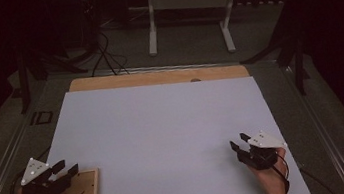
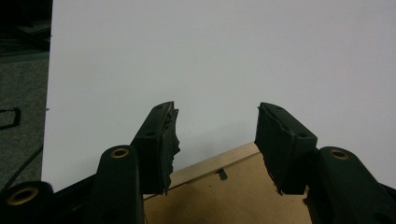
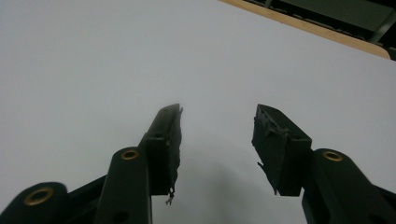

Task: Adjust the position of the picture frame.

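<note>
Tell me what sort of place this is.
Probably a dim lab or recording room: a white sheet covers a wooden table, cables trail on carpet, and a desk frame stands behind.

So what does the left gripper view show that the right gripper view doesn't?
Left gripper view: the corner of a wooden frame back with a small metal tab, lying below the open left gripper, plus dark floor beside the sheet's edge. Right gripper view: a strip of the wooden tabletop beyond the sheet's far edge, above the open right gripper. Both: the white sheet and two black jaws standing apart with nothing between them.
</note>
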### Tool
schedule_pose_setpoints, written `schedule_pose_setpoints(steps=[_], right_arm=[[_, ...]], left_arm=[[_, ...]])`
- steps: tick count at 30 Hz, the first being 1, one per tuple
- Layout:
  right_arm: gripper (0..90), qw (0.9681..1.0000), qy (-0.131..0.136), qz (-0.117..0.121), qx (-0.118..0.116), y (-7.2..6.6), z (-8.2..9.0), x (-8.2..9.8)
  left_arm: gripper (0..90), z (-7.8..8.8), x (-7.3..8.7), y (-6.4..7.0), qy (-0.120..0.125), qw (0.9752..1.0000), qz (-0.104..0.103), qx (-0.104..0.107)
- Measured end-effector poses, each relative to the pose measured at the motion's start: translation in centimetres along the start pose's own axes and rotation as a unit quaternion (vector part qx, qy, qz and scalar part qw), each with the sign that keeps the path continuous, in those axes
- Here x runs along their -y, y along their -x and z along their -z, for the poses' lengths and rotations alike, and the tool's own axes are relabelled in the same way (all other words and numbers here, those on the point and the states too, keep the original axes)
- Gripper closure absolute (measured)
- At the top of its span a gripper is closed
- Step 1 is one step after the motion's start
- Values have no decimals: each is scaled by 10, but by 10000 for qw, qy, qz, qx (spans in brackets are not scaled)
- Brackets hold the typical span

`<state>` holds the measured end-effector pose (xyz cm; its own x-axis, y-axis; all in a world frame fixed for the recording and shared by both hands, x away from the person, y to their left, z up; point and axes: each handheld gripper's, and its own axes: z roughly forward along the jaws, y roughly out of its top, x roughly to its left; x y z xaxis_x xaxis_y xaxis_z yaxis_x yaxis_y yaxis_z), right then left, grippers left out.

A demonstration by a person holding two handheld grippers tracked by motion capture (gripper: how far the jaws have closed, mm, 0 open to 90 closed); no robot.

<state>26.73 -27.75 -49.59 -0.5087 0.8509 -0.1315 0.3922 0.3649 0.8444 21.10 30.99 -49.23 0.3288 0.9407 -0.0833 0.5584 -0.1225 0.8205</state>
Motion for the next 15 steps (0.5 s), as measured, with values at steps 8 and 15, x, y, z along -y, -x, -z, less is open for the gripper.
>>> schedule_pose_setpoints(steps=[8,15], right_arm=[[502,10000,87,24,6,-1,2,-1],[481,9999,67,78,-38,-2,0,0]], left_arm=[[505,-2,0,2,-82,9999,-73,94],[579,-4,0,5,-126,9997,-116,198]])
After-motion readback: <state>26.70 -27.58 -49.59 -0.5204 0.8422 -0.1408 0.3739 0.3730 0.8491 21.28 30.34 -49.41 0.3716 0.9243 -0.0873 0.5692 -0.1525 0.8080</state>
